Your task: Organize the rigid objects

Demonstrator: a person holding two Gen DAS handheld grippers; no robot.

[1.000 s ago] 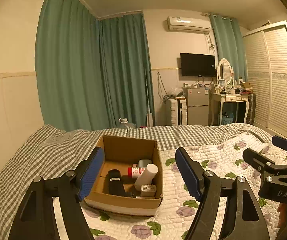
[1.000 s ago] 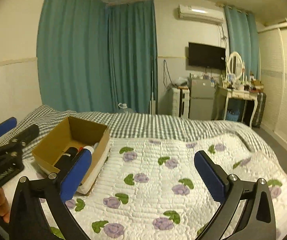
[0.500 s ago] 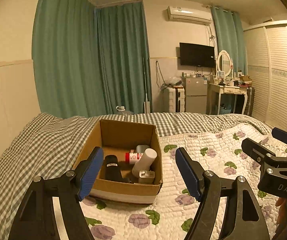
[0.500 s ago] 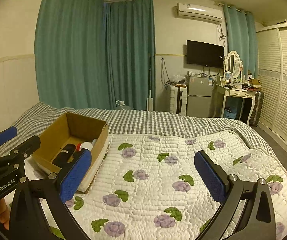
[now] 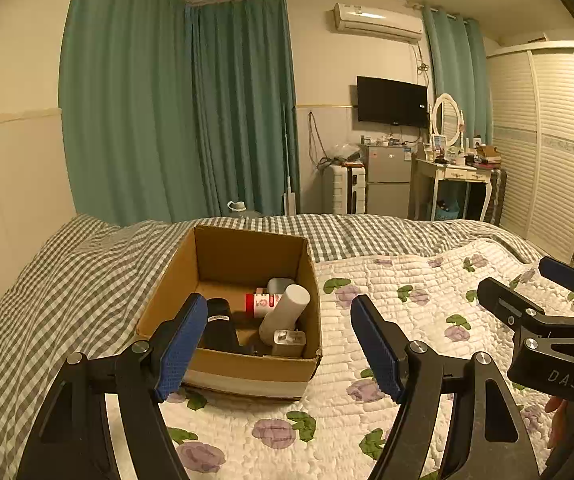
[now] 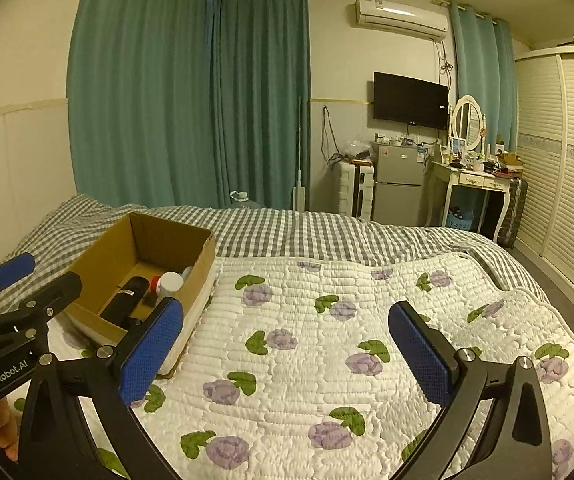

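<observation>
Left gripper (image 5: 277, 336) is spread wide with nothing in it, hanging over the near edge of the cardboard box (image 5: 247, 372), which sits on the floral quilt (image 5: 407, 312) at about 12 o'clock from the fingers. Inside from this view: a black cylinder (image 5: 219, 326) at 11, a white tube (image 5: 283, 314) leaning at 12 to 1, a red-and-white bottle (image 5: 262, 304) lying behind it, a small white block (image 5: 289, 343) in the near corner, plus a grey thing at the back I can't make out. Right wrist view next: right gripper (image 6: 287, 350) is also wide open and empty over bare quilt, box off at 10 o'clock, and the other gripper pokes in at 9. Looks like everything's already boxed, so I'd guess it's basically done. If anything needs moving, these all look like light hard plastic; smooth round sides could roll or slip, so pinch the tube or cylinder mid-body across its width. The cardboard walls will flex, so don't lean on them
</observation>
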